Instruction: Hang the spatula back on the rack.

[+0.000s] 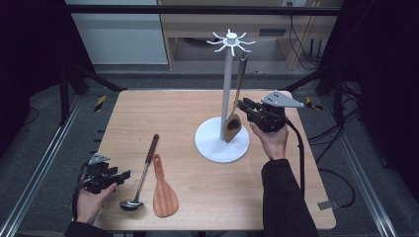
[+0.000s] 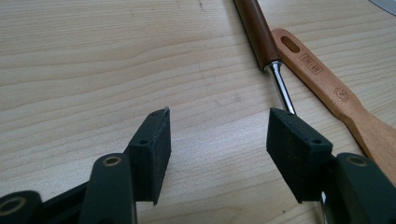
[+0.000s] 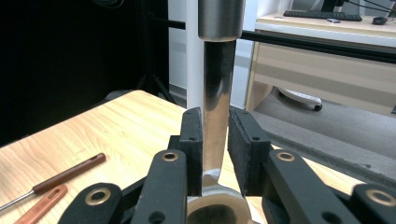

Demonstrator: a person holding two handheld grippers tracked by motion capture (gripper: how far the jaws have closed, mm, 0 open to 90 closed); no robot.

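So the right gripper (image 1: pixel 243 104) has its jaws around the metal neck of a spoon (image 1: pixel 233 123) hanging from the white rack (image 1: pixel 227 89). One pad looks pressed on, though there might be a sliver of gap at the other. The left gripper (image 1: pixel 121 175) sits open at the table's (image 1: pixel 197 197) near corner, beside the ladle (image 1: pixel 143 173) and wooden spatula (image 1: pixel 163 190).

Black tongs (image 1: pixel 245 105), dark sleeves (image 1: pixel 284 197)

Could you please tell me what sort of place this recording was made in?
Probably a lab or test workspace, not a kitchen: the wooden table sits inside a dark metal frame, cables trail across the floor, and an office desk stands behind.
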